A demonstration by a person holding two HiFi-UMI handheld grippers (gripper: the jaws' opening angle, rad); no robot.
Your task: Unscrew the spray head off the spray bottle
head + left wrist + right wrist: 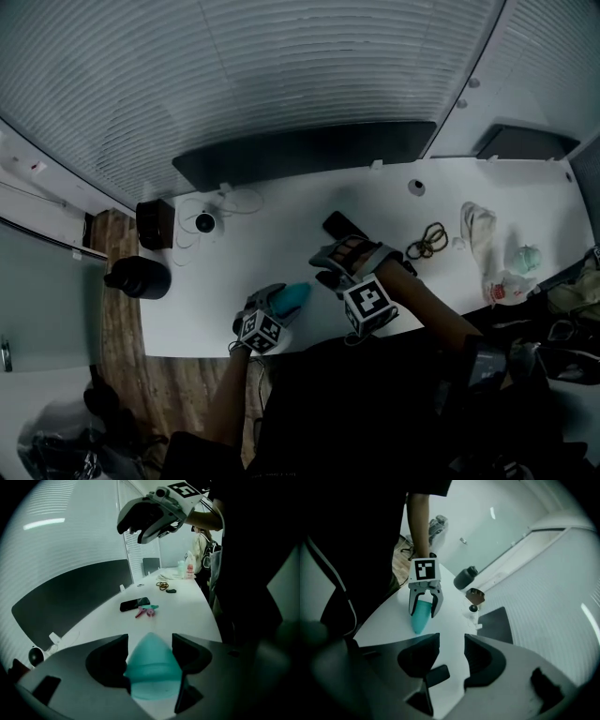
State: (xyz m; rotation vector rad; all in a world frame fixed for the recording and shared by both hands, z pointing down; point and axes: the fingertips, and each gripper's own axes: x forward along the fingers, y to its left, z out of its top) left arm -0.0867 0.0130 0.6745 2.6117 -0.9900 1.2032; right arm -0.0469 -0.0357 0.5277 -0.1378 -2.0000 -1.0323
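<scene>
— Is the spray head off yet?

— I'd say so. The left gripper [150,641] is clamped on the teal spray bottle [152,672], which lies on the white table [187,616]. A small pink-and-teal piece, the spray head [149,611] by my guess, sits at its twelve o'clock, just beside the phone [135,604]. The right gripper [451,641] hangs above, jaws parted, empty. Little seems left.

— Any writing?

— None I can read, only square markers on the grippers' cubes.

Base of teal bottle [419,621] inside left claw [424,613]; far-end table clutter [494,258] indistinct
</scene>
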